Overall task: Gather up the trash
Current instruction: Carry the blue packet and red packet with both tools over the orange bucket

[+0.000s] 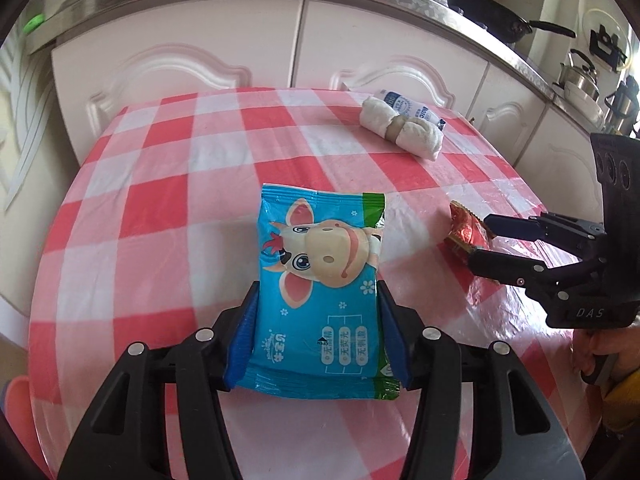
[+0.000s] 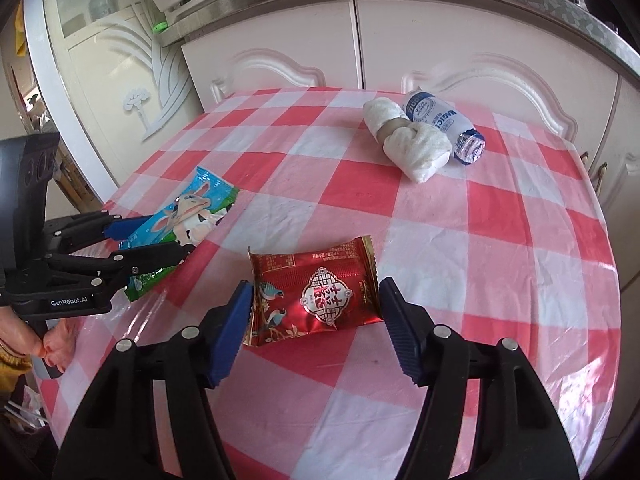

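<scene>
Left gripper (image 1: 316, 328), left wrist view: both blue pads pressed against the long edges of a blue packet (image 1: 320, 280), which sits clamped between them, its far end reaching out past the fingertips over the checked cloth (image 1: 180, 184). Right of the fingers, the right gripper (image 1: 480, 246) comes in from the side, its two fingers either side of a red packet (image 1: 466, 232). Far ahead and to the right, a white roll (image 1: 400, 130) lies on the cloth with a bottle (image 1: 404, 104) touching its far side. White cabinet doors (image 1: 180, 52) stand beyond the table edge; a frying pan (image 1: 492, 14) and a kettle (image 1: 580, 74) sit on the counter at upper right.

Right gripper (image 2: 316, 308), right wrist view: jaws set around the red packet (image 2: 316, 292), which lies flat on the cloth (image 2: 500, 240). Left pad touches the packet's crimped edge; right pad stands just beside the other edge, contact not certain, so no firm grip can be told. Left of the fingers, the left gripper (image 2: 160, 236) clasps the blue packet (image 2: 188, 208), a hand (image 2: 48, 344) below it. Ahead and to the right, the roll (image 2: 404, 140) lies with the bottle (image 2: 444, 124) against it.
</scene>
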A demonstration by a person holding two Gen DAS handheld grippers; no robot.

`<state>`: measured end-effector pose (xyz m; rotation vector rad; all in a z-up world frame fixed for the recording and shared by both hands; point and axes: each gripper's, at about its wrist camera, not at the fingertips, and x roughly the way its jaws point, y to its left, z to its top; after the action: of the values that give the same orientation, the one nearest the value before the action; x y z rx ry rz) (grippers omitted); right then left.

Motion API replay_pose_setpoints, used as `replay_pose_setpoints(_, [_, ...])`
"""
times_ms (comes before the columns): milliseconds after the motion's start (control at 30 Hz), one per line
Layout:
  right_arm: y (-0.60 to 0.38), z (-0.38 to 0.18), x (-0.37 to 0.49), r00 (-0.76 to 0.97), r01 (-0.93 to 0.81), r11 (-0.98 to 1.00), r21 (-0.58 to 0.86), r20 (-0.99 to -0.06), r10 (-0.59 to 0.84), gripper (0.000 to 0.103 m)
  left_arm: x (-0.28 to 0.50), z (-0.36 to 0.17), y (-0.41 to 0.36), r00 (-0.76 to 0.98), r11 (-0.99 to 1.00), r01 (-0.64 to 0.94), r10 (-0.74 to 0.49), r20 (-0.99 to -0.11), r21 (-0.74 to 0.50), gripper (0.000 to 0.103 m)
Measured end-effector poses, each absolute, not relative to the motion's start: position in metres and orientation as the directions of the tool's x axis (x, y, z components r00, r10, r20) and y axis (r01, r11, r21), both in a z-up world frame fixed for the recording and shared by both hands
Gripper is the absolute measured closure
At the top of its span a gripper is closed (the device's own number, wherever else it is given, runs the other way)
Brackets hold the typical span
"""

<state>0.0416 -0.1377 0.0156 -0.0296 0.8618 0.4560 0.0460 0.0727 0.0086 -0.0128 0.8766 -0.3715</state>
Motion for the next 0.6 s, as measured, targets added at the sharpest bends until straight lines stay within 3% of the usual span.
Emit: replay_pose_setpoints(600, [-0.119,0.019,0.001,0.535,-0.384,0.884,0.267,-0.716,0.449,0.04,-0.026,0.018,0.139,0.623,0.949,0.179,-0.314,-0.716,-0.26,0.047])
